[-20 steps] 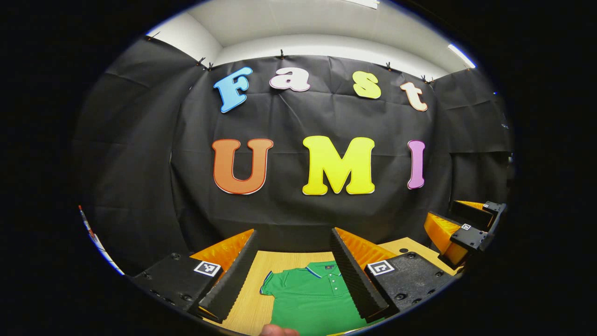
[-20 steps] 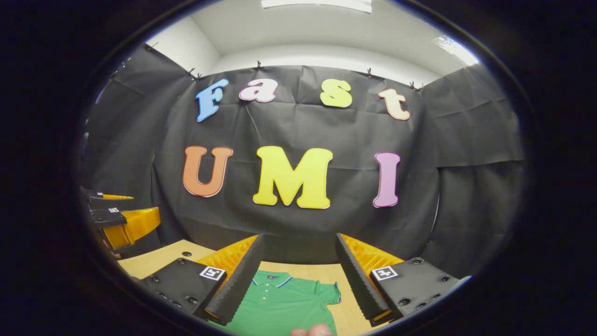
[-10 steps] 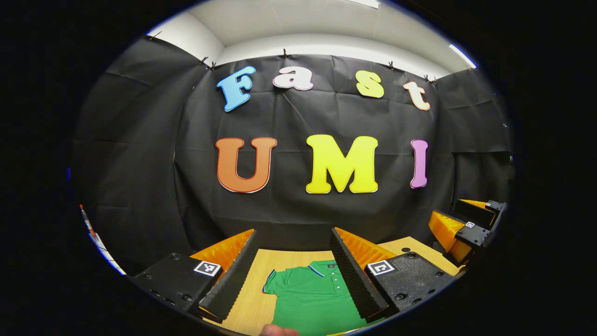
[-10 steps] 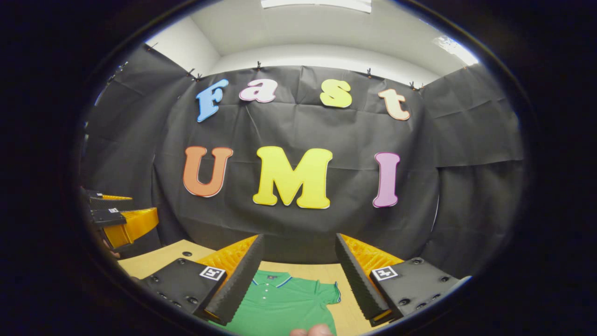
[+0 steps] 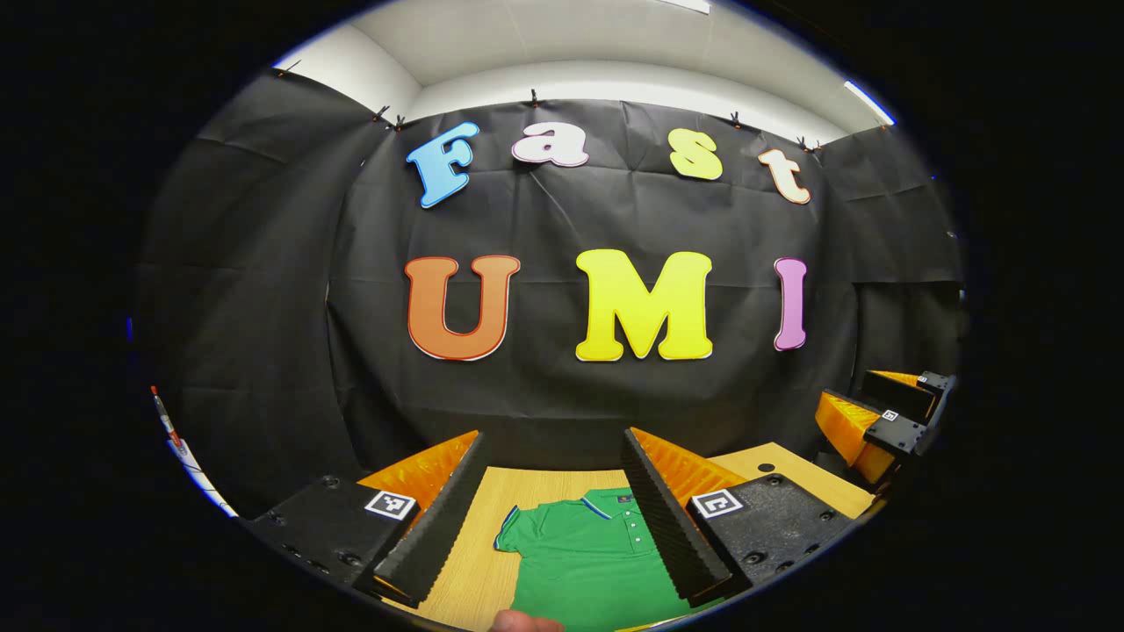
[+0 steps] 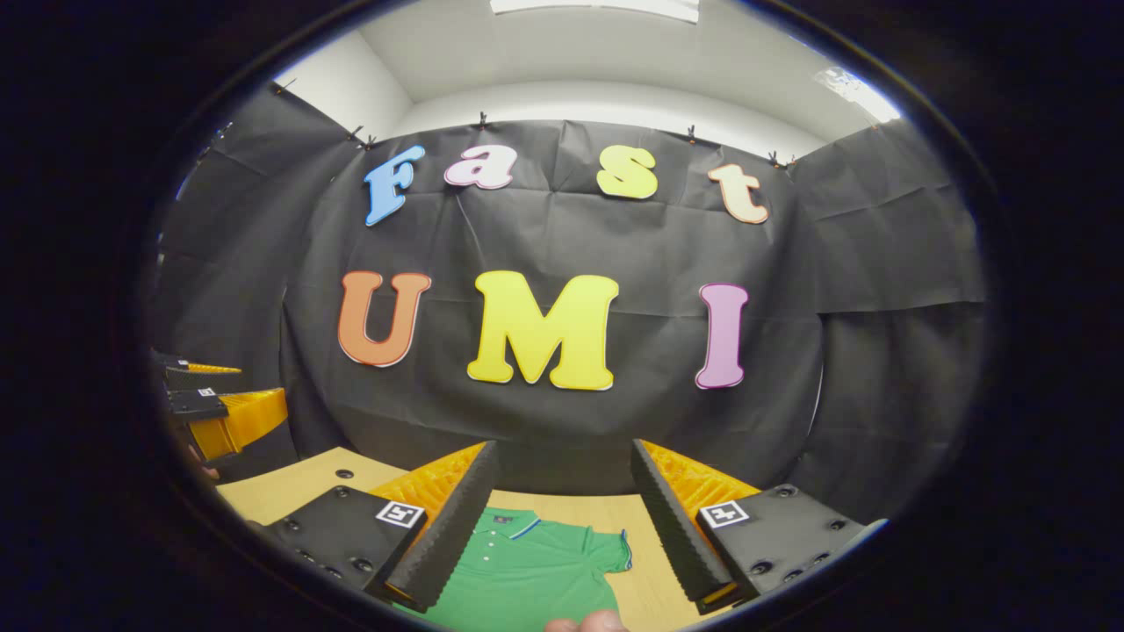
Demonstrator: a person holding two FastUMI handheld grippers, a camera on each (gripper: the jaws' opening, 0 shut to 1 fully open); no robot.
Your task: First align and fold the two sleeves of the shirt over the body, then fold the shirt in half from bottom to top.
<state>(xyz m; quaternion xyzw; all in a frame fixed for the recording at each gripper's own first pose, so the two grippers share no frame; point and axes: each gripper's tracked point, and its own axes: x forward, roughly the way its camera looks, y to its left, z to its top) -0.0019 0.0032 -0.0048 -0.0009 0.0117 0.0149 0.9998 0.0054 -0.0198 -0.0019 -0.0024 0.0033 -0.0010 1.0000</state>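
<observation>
A green polo shirt lies flat on the wooden table, collar toward the far wall, its short sleeve spread out to the side. My left gripper hangs open above it, nothing between its fingers. In the right gripper view the same shirt shows with its other sleeve spread flat. My right gripper is open above it as well, and holds nothing. The other gripper shows at the right edge of the left gripper view, and at the left edge of the right gripper view.
The black cloth wall stands close behind the table's far edge. Small round holes dot the tabletop near its corners. A fingertip shows at the bottom edge of the left gripper view.
Both views have drifted slightly: the right gripper has edged a little to the right and away from the left one. The shirt lies unchanged and both grippers stay open.
</observation>
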